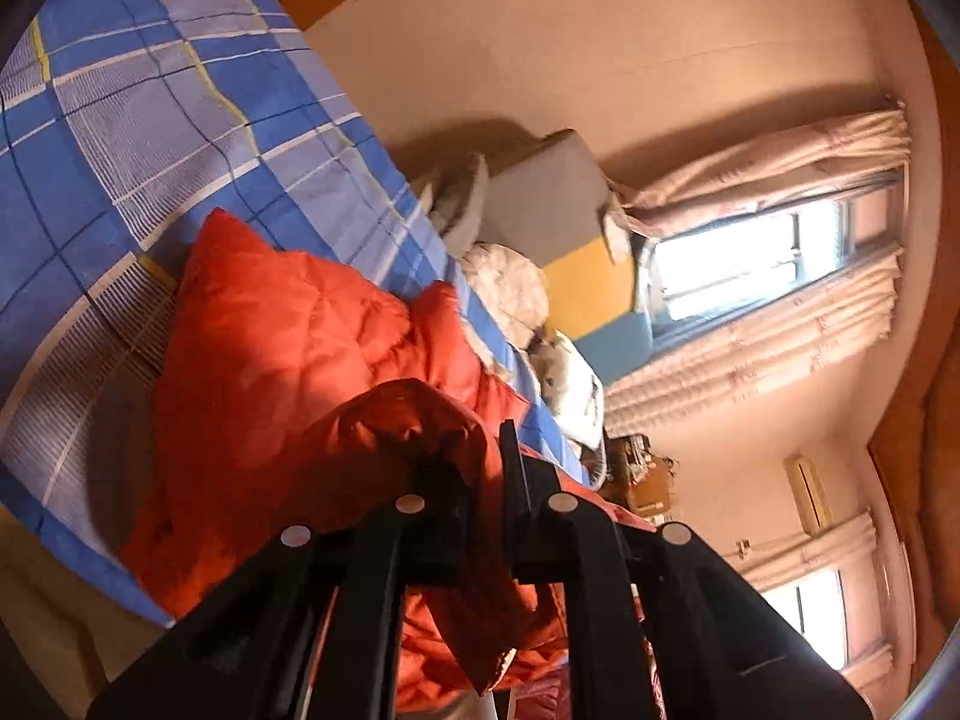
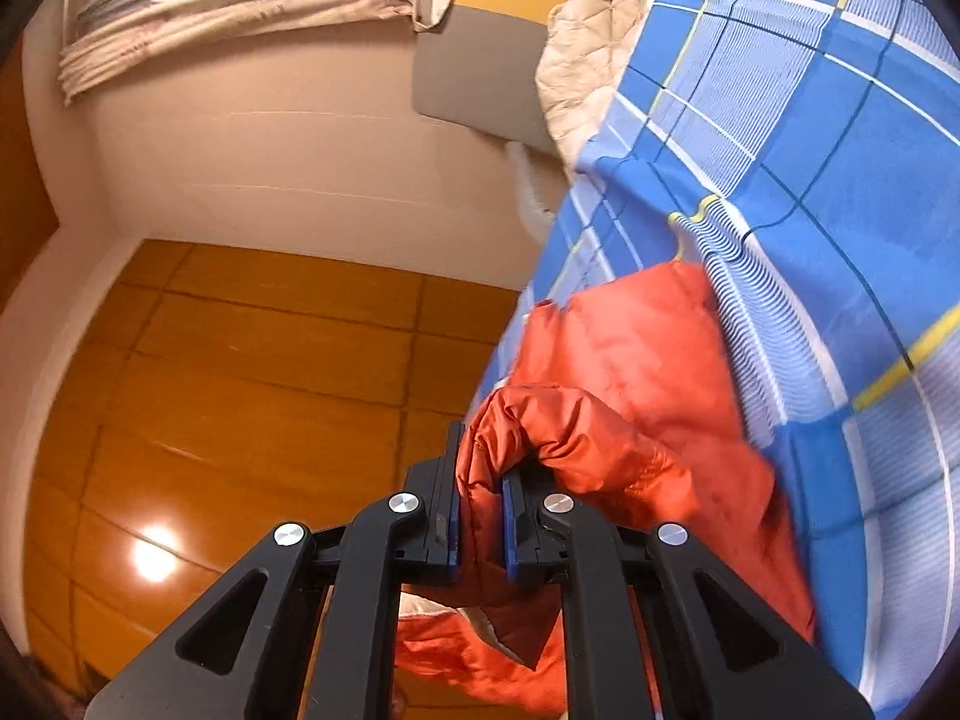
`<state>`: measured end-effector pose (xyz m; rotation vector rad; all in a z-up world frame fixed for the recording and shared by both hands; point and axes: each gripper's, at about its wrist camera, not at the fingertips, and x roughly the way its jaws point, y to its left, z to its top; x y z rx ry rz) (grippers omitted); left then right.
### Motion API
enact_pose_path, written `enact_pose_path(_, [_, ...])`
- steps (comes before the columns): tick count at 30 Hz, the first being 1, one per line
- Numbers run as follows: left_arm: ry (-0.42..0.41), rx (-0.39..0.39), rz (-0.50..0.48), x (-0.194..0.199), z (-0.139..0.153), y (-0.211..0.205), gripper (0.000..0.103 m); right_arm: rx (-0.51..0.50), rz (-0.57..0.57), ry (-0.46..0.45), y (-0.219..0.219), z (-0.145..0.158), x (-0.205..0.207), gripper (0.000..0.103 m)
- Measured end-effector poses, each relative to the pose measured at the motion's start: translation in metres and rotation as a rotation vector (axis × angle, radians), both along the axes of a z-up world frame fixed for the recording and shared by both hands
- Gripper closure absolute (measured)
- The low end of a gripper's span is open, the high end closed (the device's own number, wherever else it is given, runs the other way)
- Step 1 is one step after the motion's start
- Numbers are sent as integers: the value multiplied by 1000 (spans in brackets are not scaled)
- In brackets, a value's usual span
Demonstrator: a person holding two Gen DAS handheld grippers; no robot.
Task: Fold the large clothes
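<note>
A puffy red-orange quilted jacket (image 1: 270,348) lies on a bed with a blue plaid sheet (image 1: 150,108). My left gripper (image 1: 480,456) is shut on a bunched fold of the jacket, which bulges over the fingers and hides the left fingertip. In the right wrist view the jacket (image 2: 636,360) hangs against the blue plaid sheet (image 2: 810,150). My right gripper (image 2: 480,480) is shut on another thick fold of it, pinched between the blue pads. Both views are tilted steeply.
A pale quilt and pillows (image 1: 510,282) are heaped at the bed's far end, near a grey and yellow headboard (image 1: 558,210). A curtained window (image 1: 750,264) lies beyond. The right wrist view shows wooden wall panels (image 2: 240,390) and a cream quilt (image 2: 582,72).
</note>
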<state>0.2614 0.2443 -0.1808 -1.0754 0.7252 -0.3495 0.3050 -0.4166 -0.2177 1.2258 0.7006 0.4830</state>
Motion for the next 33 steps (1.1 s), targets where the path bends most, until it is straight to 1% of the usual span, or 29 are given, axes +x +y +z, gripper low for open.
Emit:
enact_pose_path(1, [3, 6, 7, 4, -3, -1, 94, 1, -4, 7, 0, -4, 4, 93])
enact_pose_path(4, [2, 111, 30, 15, -3, -6, 94, -3, -21, 26, 3, -10, 16, 93])
enact_pose_path(7, [10, 188, 57, 27, -5, -11, 90, -76, -48, 37, 8, -9, 27, 93])
enact_pose_path(8, [16, 196, 67, 30, -8, -12, 90, -118, -58, 44, 12, -8, 31, 92])
enact_pose_path(9, [20, 202, 75, 34, -11, -12, 88, -143, -66, 51, 15, -8, 34, 89])
enact_pose_path(10, [23, 208, 85, 38, -14, -13, 86, -167, -77, 56, 19, -8, 38, 88])
enact_pose_path(11, [21, 201, 95, 39, -16, -11, 74, -195, -80, 53, 23, -7, 42, 84])
enact_pose_path(12, [12, 178, 111, 40, -18, -10, 52, -234, -78, 48, 27, -4, 45, 78])
enact_pose_path(13, [3, 158, 127, 40, -20, -8, 34, -268, -74, 41, 31, -2, 48, 74])
enact_pose_path(14, [-16, 122, 171, 37, -21, -3, 29, -290, -72, 33, 34, 1, 50, 66])
enact_pose_path(15, [-27, 96, 210, 34, -21, 2, 24, -318, -68, 13, 37, 6, 49, 54])
enact_pose_path(16, [-29, 84, 231, 32, -21, 6, 22, -328, -67, -7, 39, 10, 49, 49])
enact_pose_path(17, [-22, 81, 256, 30, -21, 11, 22, -330, -69, -36, 40, 15, 47, 38])
enact_pose_path(18, [-1, 104, 273, 28, -19, 14, 22, -337, -74, -55, 41, 18, 46, 31])
enact_pose_path(19, [9, 126, 273, 27, -18, 13, 22, -351, -81, -70, 40, 22, 44, 30])
enact_pose_path(21, [6, 199, 260, 21, -12, 7, 22, -369, -91, -92, 37, 27, 41, 30])
enact_pose_path(22, [1, 229, 259, 17, -9, 4, 22, -378, -104, -89, 35, 28, 40, 30])
enact_pose_path(23, [-5, 276, 259, 12, -5, -1, 22, -389, -112, -83, 34, 30, 39, 30])
enact_pose_path(24, [-12, 324, 259, 5, -2, -7, 22, -408, -116, -78, 33, 32, 35, 30])
enact_pose_path(25, [-16, 355, 255, 0, 0, -11, 22, -437, -117, -77, 33, 36, 30, 30])
enact_pose_path(27, [-24, 432, 244, -10, 5, -24, 22, -528, -109, -71, 41, 44, 23, 30])
enact_pose_path(28, [-35, 494, 240, -17, 10, -35, 22, -595, -96, -63, 49, 48, 20, 30])
enact_pose_path(29, [-34, 539, 236, -21, 13, -41, 22, -689, -77, -56, 60, 53, 15, 30])
enact_pose_path(31, [-18, 666, 210, -27, 18, -65, 23, -818, -48, -77, 80, 59, 7, 30])
enact_pose_path(32, [-15, 704, 201, -30, 22, -72, 23, -904, -27, -92, 93, 62, 4, 32])
enact_pose_path(33, [-4, 771, 193, -31, 26, -85, 27, -973, -21, -95, 101, 62, 0, 35])
